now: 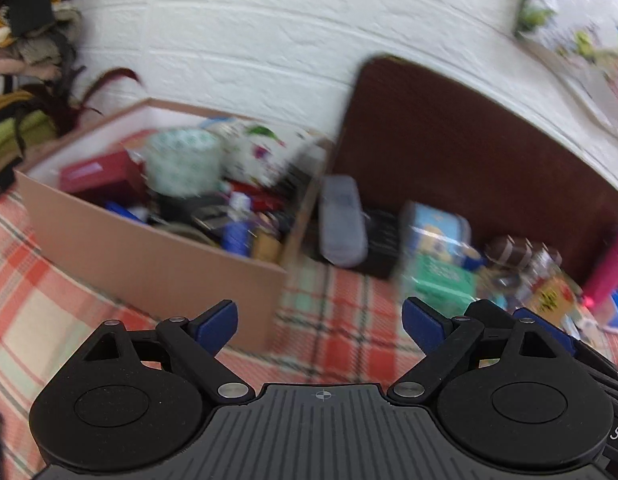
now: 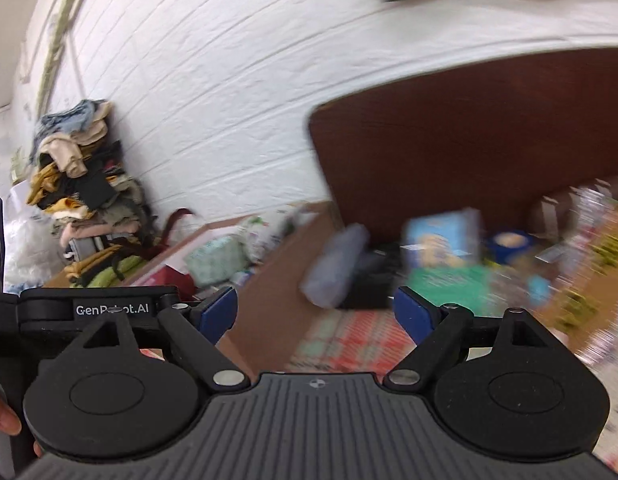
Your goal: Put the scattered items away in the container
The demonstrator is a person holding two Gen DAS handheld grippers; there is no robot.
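A cardboard box stands on the plaid cloth at the left, full of several items such as a pale green roll and a red packet. Right of it lie a grey pouch on a black case, a blue and green carton, a brown ball and a pink bottle. My left gripper is open and empty, short of the box's near corner. My right gripper is open and empty too, facing the grey pouch and the carton. Both views are blurred.
A dark brown headboard rises behind the loose items against a white brick wall. A heap of clothes is stacked at the far left beyond the box. The plaid cloth lies bare between box and carton.
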